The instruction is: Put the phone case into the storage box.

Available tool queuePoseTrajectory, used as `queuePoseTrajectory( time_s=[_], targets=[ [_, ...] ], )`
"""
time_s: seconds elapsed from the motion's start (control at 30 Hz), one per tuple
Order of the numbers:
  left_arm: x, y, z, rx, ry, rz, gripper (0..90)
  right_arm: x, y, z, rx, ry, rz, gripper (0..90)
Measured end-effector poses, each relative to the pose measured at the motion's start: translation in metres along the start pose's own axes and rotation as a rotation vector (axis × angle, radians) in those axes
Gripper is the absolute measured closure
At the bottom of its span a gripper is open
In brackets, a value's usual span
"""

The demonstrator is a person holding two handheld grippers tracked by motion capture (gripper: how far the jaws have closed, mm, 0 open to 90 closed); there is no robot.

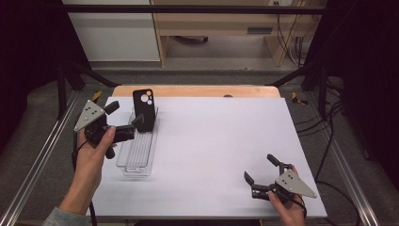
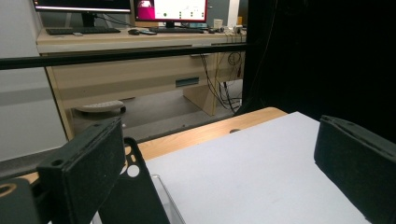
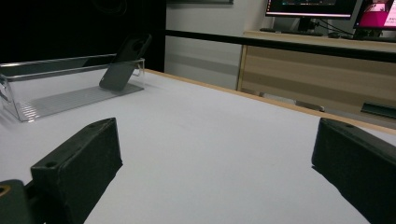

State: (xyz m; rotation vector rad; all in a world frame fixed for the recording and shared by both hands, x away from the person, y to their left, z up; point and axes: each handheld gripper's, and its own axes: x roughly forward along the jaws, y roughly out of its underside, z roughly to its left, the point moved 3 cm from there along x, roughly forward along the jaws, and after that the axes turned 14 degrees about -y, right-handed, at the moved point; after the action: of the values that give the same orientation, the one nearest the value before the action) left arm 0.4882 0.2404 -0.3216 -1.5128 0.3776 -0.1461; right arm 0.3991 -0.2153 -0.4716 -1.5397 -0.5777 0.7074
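High view, left gripper [image 1: 124, 117] beside tray [image 1: 136, 165] edge, phone case [image 1: 144, 109]

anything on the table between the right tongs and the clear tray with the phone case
Nothing: the high view shows bare white table between the right tongs and the tray.

This is a lab or office workroom set up for recording: a white table [image 1: 221, 141] stands inside a metal frame [image 1: 37, 160] hung with black curtains [image 1: 362, 56], cables [image 1: 289, 37] trail over grey carpet, and lit monitors [image 2: 170, 9] with a keyboard [image 2: 81, 31] sit on a wooden desk [image 2: 140, 70] behind
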Motion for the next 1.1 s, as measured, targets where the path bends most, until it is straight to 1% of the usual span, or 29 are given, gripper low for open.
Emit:
queuePoseTrajectory(
  time_s=[0.3, 0.47, 0.57, 0.63, 0.9, 1.1],
  targets=[
    [-0.008, 0.004, 0.003, 0.011, -0.003, -0.007, 1.3, 0.000, 0.000, 0.000, -0.001, -0.002, 0.001, 2.0],
    [-0.012, 0.007, 0.005, 0.032, -0.012, -0.019, 1.3, 0.000, 0.000, 0.000, -0.001, -0.001, 0.001, 2.0],
    [-0.014, 0.009, 0.006, 0.032, -0.010, -0.023, 1.3, 0.000, 0.000, 0.000, 0.000, -0.001, 0.002, 2.0],
    [-0.015, 0.011, 0.007, 0.024, -0.009, -0.030, 1.3, 0.000, 0.000, 0.000, -0.001, -0.001, 0.002, 2.0],
    [-0.021, 0.017, 0.011, 0.006, -0.021, -0.043, 1.0, 0.001, 0.001, 0.001, -0.003, -0.001, 0.001, 2.0],
    [-0.024, 0.022, 0.011, 0.014, -0.024, -0.047, 1.0, 0.000, 0.001, 0.001, -0.001, -0.001, 0.003, 2.0]
  ],
)
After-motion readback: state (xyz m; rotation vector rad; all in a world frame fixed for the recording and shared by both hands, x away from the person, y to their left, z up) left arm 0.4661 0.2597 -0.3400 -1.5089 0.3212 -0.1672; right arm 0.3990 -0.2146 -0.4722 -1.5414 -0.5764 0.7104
